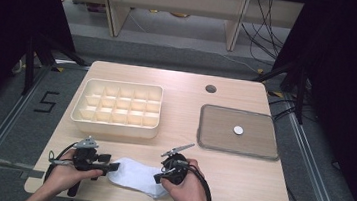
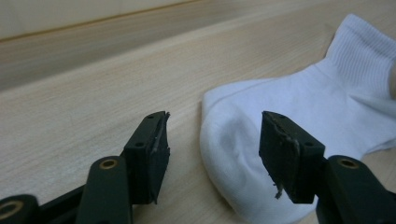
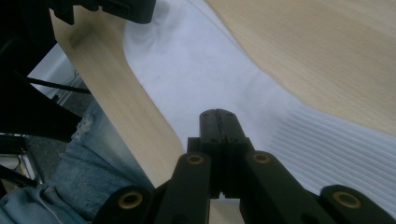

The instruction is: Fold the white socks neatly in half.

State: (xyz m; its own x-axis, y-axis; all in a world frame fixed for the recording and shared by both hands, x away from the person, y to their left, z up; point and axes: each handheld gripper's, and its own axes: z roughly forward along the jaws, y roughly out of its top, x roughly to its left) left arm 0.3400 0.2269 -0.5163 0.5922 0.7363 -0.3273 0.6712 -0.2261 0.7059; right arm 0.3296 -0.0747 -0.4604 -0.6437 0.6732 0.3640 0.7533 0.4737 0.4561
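Note:
A white ankle sock point(image 1: 134, 175) lies flat near the table's front edge, between my two grippers. My left gripper point(image 1: 112, 166) is at its left end and is open. In the left gripper view the sock's rounded toe point(image 2: 233, 140) lies between the spread jaws point(image 2: 212, 128), and the pads do not press on it. My right gripper point(image 1: 158, 177) is at the sock's right end. Its jaws point(image 3: 217, 114) are shut tight together, low over the ribbed cuff point(image 3: 327, 140). I see no fabric pinched between them.
A cream box with several compartments point(image 1: 116, 124) stands at the back left. A grey tray point(image 1: 237, 149) holding a small white disc point(image 1: 238, 130) sits at the right. The wooden table point(image 1: 239, 177) has a round hole point(image 1: 211, 89) at the back. The person's jeans point(image 3: 93, 163) are just past the front edge.

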